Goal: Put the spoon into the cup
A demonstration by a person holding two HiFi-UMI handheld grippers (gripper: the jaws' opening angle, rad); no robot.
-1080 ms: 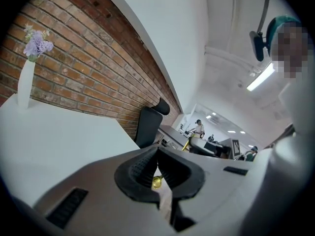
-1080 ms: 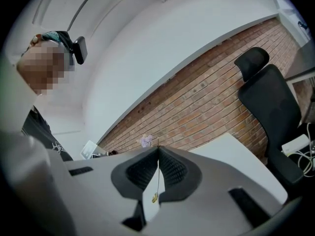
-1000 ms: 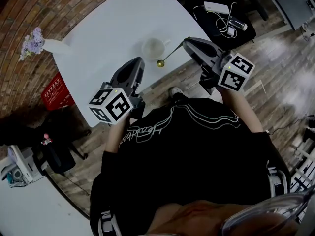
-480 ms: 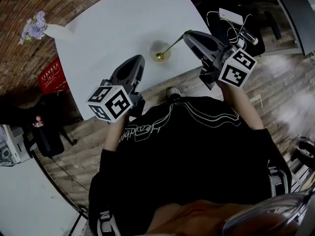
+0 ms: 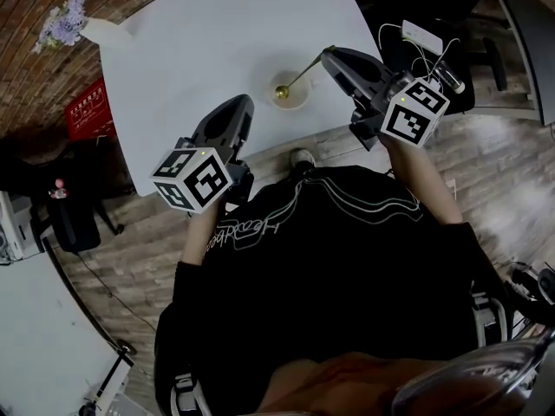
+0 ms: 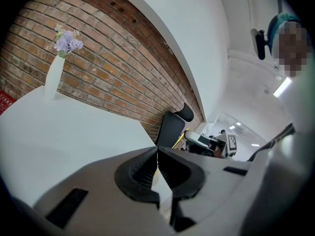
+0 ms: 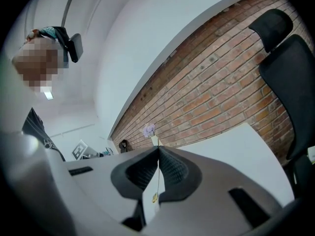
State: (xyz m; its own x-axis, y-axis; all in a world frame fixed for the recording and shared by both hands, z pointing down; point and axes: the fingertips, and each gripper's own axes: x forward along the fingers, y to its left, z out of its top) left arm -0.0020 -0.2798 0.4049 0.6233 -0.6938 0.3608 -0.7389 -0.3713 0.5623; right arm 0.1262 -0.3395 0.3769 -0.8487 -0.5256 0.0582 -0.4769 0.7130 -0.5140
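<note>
Spoon (image 5: pixel 299 76) is pinched in right gripper (image 5: pixel 326 55) fingers, bowl seemingly over cup (image 5: pixel 300 102); left gripper (image 5: pixel 242 104) fingers closed.

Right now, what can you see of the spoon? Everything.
The spoon is thin and gold-coloured, metal by its shine, with a small round bowl and a long narrow handle. The right hand-held gripper is shut on the handle's end. From there it slants down with the bowl lowest, over the mouth of the pale cup near the white table's edge. Whether the bowl touches the cup cannot be told. In the right gripper view the handle runs as a fine line between the closed jaws.
</note>
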